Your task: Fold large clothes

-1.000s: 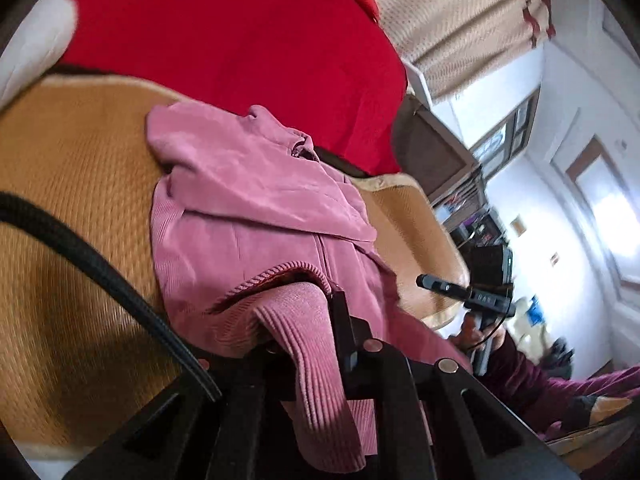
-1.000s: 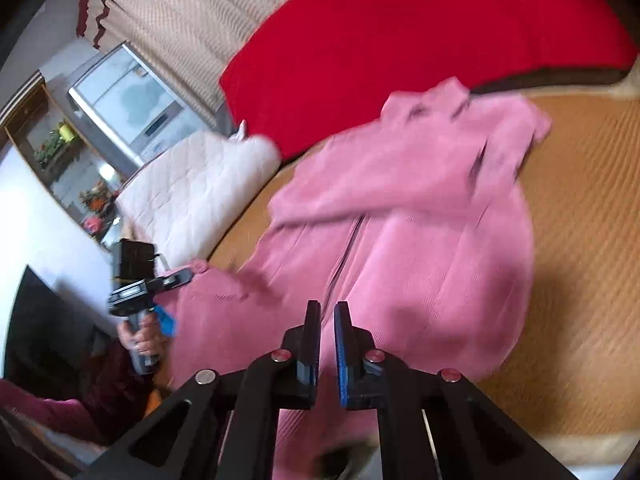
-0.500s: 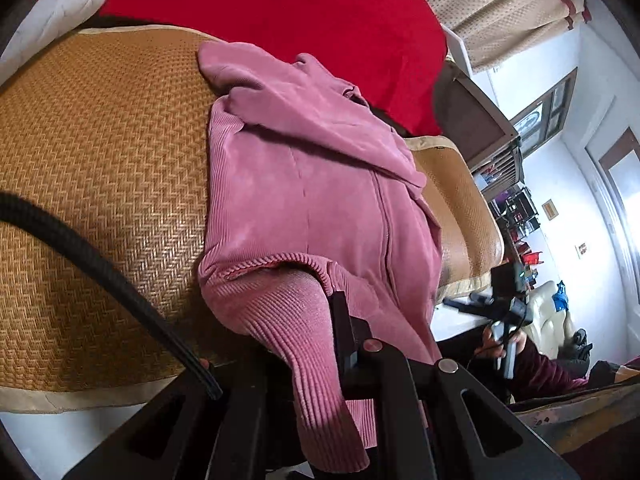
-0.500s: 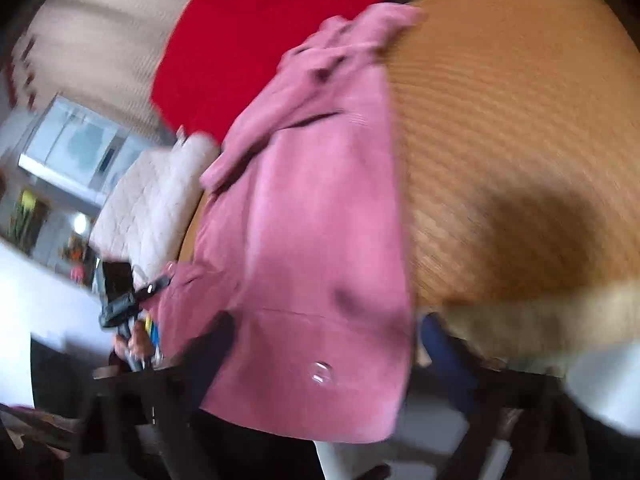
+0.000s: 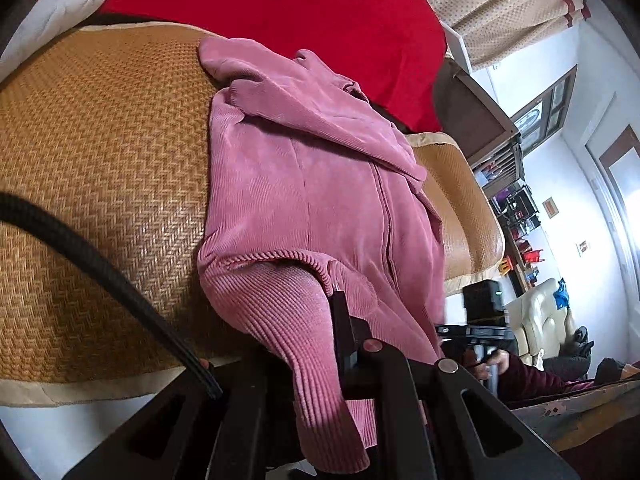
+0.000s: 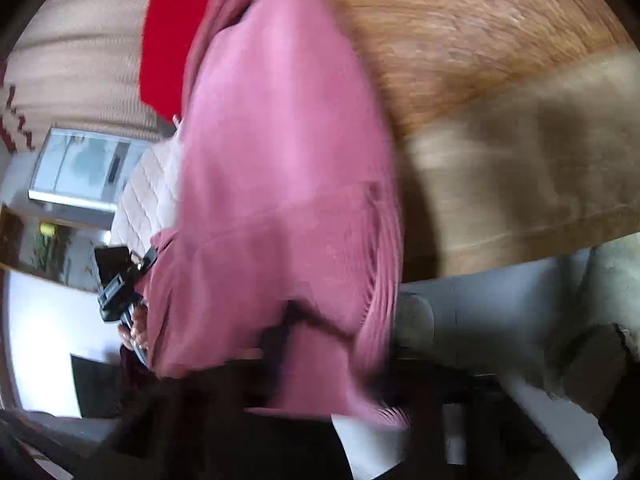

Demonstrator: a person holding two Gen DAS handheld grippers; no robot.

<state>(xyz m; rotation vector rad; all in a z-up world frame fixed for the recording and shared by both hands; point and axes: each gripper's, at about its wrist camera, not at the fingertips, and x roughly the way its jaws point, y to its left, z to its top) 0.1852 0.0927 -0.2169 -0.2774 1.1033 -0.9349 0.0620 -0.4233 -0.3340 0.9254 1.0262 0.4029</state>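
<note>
A pink corduroy jacket (image 5: 312, 184) lies front up on the woven mat (image 5: 100, 140) of a bed, its ribbed hem hanging over the near edge. My left gripper (image 5: 320, 300) is shut on that ribbed hem, which drapes over one finger. In the left wrist view my right gripper (image 5: 444, 330) sits at the hem's other corner, held by a hand. The right wrist view is blurred: the jacket's hem (image 6: 288, 240) covers my right gripper (image 6: 304, 332), whose jaws are closing with cloth between them. My left gripper (image 6: 154, 254) shows at the far corner.
A red blanket (image 5: 280, 8) and a white quilted pillow (image 6: 148, 200) lie at the head of the bed. A black cable (image 5: 100, 268) crosses the left wrist view. Beige curtains (image 5: 500, 0) and dark furniture (image 5: 472, 120) stand beyond. Grey floor (image 6: 500, 308) lies below the mat's edge.
My right gripper dropped from above the jacket to its hem at the bed's edge and rolled; its shut jaws spread wide, and cloth now covers them. My left gripper sank a little, still gripping.
</note>
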